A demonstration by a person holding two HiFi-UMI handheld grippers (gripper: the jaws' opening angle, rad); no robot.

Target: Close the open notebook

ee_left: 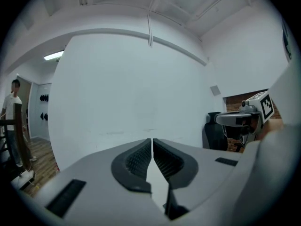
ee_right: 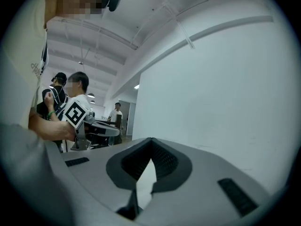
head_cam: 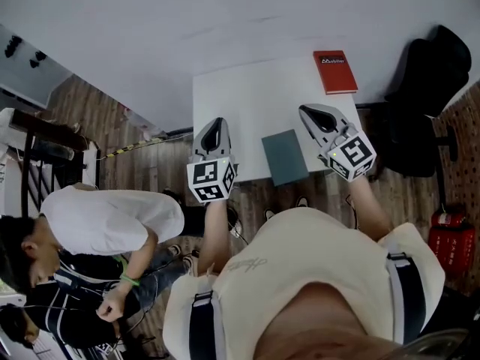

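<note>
A dark teal notebook (head_cam: 285, 157) lies flat with its cover down at the near edge of the white table (head_cam: 240, 96). My left gripper (head_cam: 217, 123) hovers over the table's near left edge, jaws shut and empty; in the left gripper view (ee_left: 152, 139) its pads meet in front of a bare white wall. To the right of the notebook and above it, my right gripper (head_cam: 303, 109) is held up, also shut with nothing in it (ee_right: 151, 139). Both point level at the wall. Neither touches the notebook.
A red book (head_cam: 334, 71) lies at the table's far right corner. A black office chair (head_cam: 429, 73) stands right of the table, with a red fire extinguisher (head_cam: 451, 240) near it. A person in a white shirt (head_cam: 105, 220) bends over at the left.
</note>
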